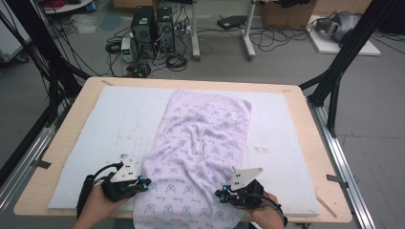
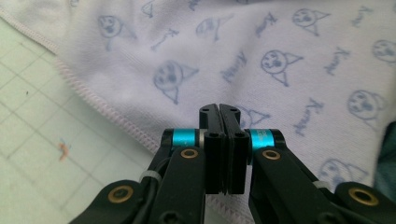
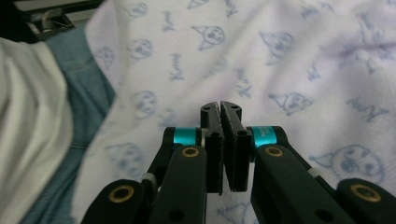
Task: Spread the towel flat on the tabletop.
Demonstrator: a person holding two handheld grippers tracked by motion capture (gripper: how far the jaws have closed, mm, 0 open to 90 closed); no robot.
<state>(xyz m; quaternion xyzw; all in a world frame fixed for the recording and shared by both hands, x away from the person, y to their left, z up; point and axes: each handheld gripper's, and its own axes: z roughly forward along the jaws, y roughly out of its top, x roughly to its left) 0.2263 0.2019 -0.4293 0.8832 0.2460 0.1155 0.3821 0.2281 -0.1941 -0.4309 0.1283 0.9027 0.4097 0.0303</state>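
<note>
A pale lilac towel (image 1: 200, 138) printed with small blue cartoon faces lies lengthwise down the middle of a white mat (image 1: 119, 119), rumpled at its centre. Its near end hangs over the table's front edge. My left gripper (image 1: 145, 182) sits at the towel's left hem near the front, pointing right. In the left gripper view its jaws (image 2: 219, 109) are pressed together over the towel (image 2: 280, 46) with nothing between them. My right gripper (image 1: 218, 194) rests on the towel's right side, pointing left. It is shut too (image 3: 220, 106), with only towel (image 3: 280, 56) beneath it.
The mat covers most of a wooden table (image 1: 300, 114). Its gridded surface (image 2: 28, 140) shows left of the towel's hem. Black frame posts (image 1: 339, 71) flank the table. Computer towers (image 1: 153, 28) and cables stand on the floor beyond. The person's jeans (image 3: 88, 93) lie close by the right gripper.
</note>
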